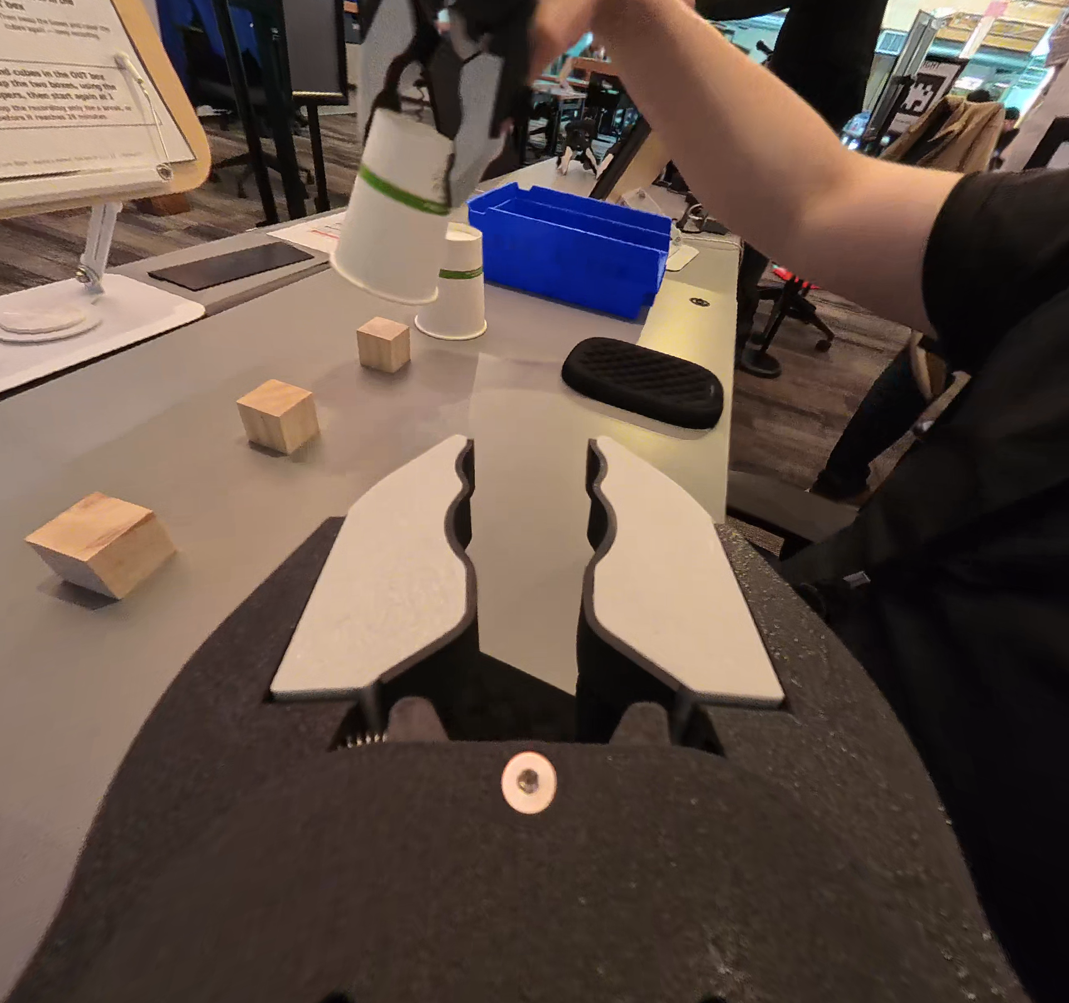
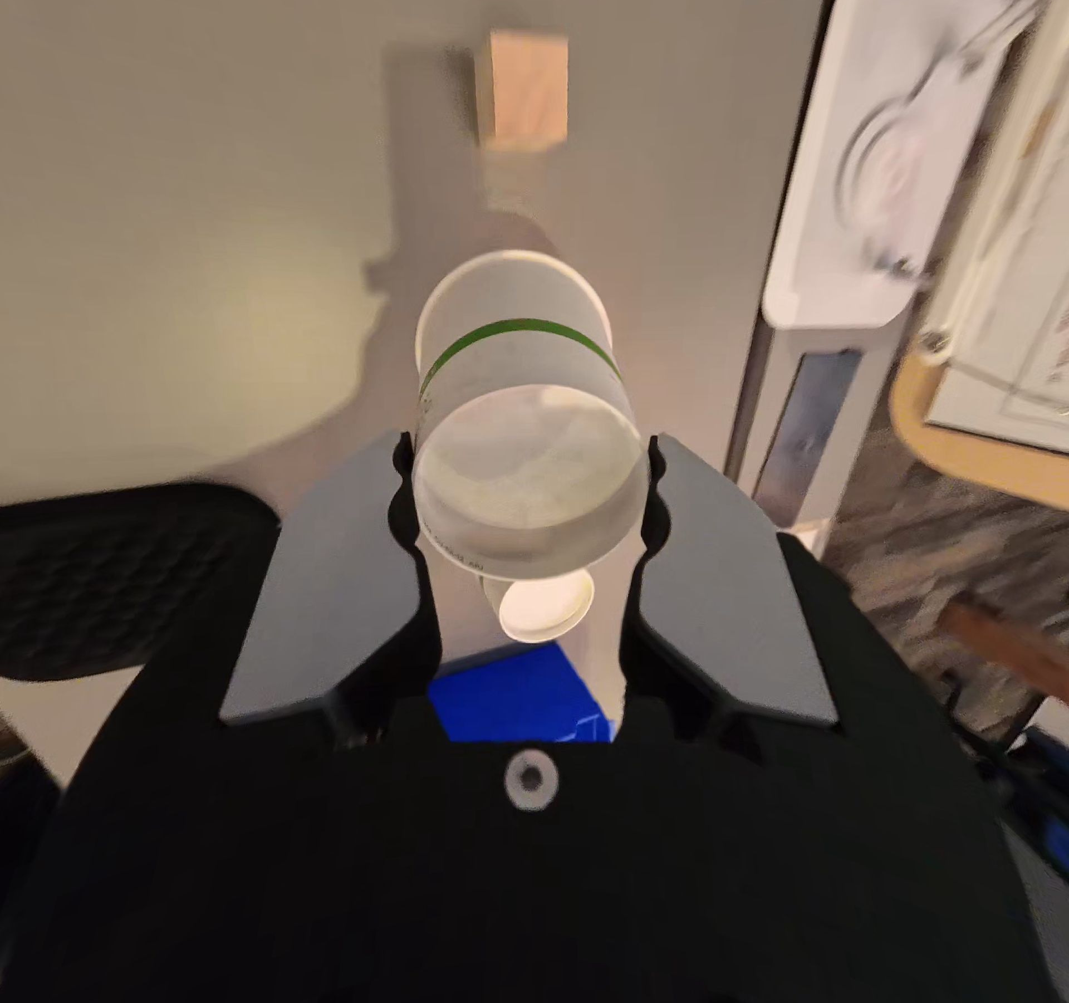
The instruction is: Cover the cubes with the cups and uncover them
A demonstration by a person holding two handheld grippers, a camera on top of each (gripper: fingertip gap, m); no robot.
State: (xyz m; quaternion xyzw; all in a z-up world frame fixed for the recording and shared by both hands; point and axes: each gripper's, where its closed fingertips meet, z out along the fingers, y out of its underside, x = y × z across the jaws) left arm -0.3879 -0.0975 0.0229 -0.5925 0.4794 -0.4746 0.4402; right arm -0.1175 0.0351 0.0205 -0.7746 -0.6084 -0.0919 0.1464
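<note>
The right hand-held gripper [image 2: 531, 489] is pinching an inverted paper cup [image 2: 520, 396] above the desk [image 1: 173, 443], needing centring over the farthest cube [image 1: 383, 343] before lowering squarely, while the left hand-held gripper [image 1: 529, 469] is idling spread, holding nothing.

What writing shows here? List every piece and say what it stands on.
I do not quote writing; here is where each piece stands.
Instruction sheet: printed black lines, partly legible.
Held cup in the right gripper jaws: tiny print on the green band, blurred.
Standing cup: band print too small to read.
Background sign: letters above a black-and-white pattern.
Blue bin: none seen.
</note>
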